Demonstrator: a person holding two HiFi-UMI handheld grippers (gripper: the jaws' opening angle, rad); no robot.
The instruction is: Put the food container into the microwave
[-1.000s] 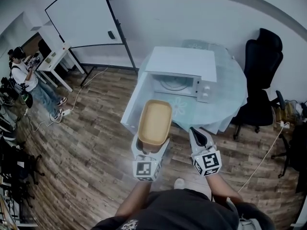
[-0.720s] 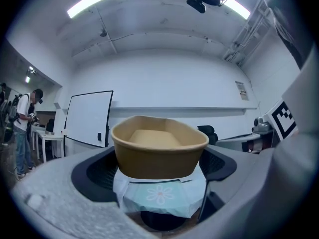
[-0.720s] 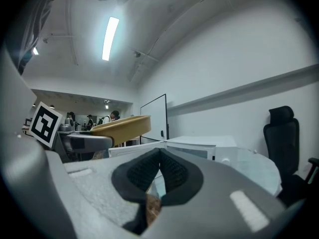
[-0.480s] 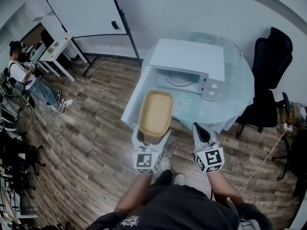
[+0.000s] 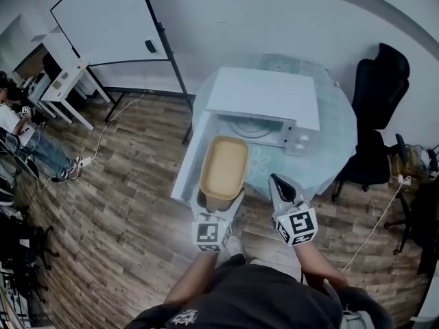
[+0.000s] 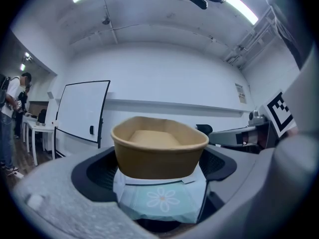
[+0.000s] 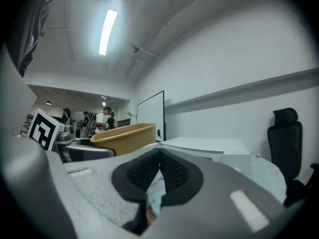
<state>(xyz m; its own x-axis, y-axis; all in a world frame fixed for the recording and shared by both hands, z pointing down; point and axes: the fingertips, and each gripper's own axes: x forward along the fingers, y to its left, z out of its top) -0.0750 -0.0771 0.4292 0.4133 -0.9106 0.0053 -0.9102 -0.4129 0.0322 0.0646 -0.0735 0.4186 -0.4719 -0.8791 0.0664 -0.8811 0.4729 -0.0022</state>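
Note:
My left gripper (image 5: 218, 199) is shut on the near end of a tan, empty food container (image 5: 223, 171), held level in the air in front of the table. In the left gripper view the container (image 6: 159, 151) fills the space between the black pads. The white microwave (image 5: 264, 100) stands on the round table with its door (image 5: 189, 157) swung open toward the left; the turntable shows in its cavity (image 5: 253, 127). The container sits just short of the cavity, above the door. My right gripper (image 5: 280, 186) hangs beside it on the right, shut and holding nothing; its pads (image 7: 172, 172) meet.
A round table with a pale flower-print cloth (image 5: 330, 142) carries the microwave. A black office chair (image 5: 374, 112) stands at the right, a whiteboard (image 5: 103, 22) at the back left, with desks and a seated person (image 5: 14, 118) at far left. Cables lie on the wood floor.
The view has shifted as I stepped closer. The container in my left gripper has come slightly nearer the open microwave. The right gripper has kept its place beside it.

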